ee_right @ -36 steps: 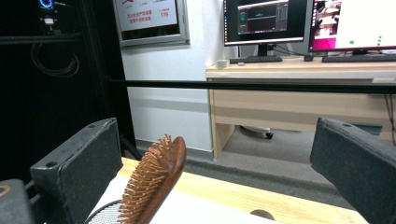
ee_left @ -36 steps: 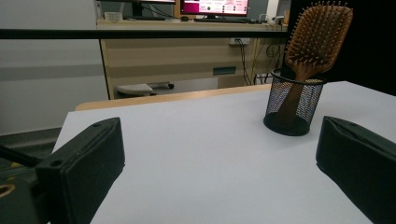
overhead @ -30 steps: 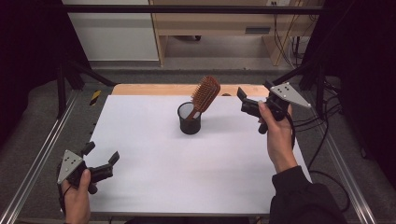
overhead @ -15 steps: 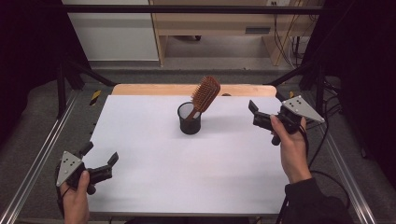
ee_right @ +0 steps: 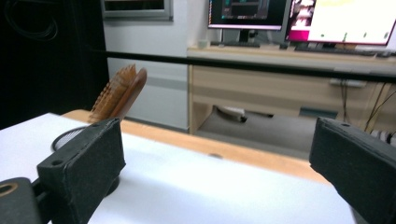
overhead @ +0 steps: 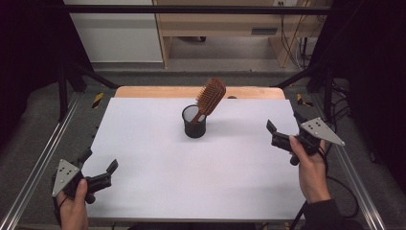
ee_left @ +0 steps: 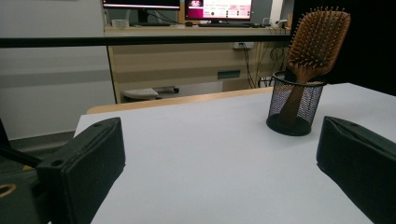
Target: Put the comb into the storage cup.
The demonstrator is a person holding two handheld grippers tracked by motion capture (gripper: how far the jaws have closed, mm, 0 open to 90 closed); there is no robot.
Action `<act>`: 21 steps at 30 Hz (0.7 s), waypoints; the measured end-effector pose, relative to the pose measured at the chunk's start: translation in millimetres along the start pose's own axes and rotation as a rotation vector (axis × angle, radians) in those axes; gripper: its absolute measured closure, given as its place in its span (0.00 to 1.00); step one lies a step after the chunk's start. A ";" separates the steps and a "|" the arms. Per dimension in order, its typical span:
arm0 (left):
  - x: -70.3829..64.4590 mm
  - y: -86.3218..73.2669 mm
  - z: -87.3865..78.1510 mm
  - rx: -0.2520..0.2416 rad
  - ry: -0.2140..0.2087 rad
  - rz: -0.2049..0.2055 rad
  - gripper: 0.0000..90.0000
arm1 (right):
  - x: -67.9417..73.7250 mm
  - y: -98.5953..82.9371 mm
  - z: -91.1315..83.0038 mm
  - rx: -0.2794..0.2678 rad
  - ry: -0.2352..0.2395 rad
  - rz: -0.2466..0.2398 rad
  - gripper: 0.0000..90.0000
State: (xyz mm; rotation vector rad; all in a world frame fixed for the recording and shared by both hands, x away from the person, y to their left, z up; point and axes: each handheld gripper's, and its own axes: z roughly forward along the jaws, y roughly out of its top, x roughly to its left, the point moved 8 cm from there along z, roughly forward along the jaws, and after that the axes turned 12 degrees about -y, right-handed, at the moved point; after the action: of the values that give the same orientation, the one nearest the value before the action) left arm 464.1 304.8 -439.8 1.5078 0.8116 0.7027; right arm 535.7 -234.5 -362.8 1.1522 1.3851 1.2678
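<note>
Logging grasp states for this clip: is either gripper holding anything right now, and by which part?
Nothing is held. The left gripper and right gripper are both open and empty; the hairbrush stands handle-down in the mesh cup.

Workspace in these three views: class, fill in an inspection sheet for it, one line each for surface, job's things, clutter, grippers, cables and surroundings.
Surface: white table top, with a wooden strip along its far edge.
Job's things: wooden hairbrush standing handle-down and tilted in a black mesh cup near the far middle of the table.
Clutter: nothing seen on the table top.
Grippers: left gripper at the near left corner, jaws open, holding nothing; right gripper at the right edge, jaws open, holding nothing. Both are apart from the cup.
Cables: black cable trailing from the right gripper past the table's right side.
Surroundings: metal frame rails beside the table, grey floor, a desk with monitors behind.
</note>
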 end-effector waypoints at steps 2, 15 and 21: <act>0.4 0.0 -0.2 -0.003 0.000 -0.006 0.02 | -1.3 -5.8 -4.0 0.014 0.004 0.016 0.03; 0.5 0.1 -0.2 -0.011 -0.004 -0.011 0.02 | -14.3 -45.0 -28.7 0.069 0.012 0.028 0.02; 0.3 -0.6 0.0 -0.013 -0.009 -0.014 0.02 | -18.0 -65.9 -35.1 0.079 0.004 0.021 0.04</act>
State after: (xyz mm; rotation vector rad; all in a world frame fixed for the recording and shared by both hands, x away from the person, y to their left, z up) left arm 464.2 305.0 -440.3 1.4909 0.8086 0.6886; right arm 500.0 -260.2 -425.7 1.2216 1.4401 1.2403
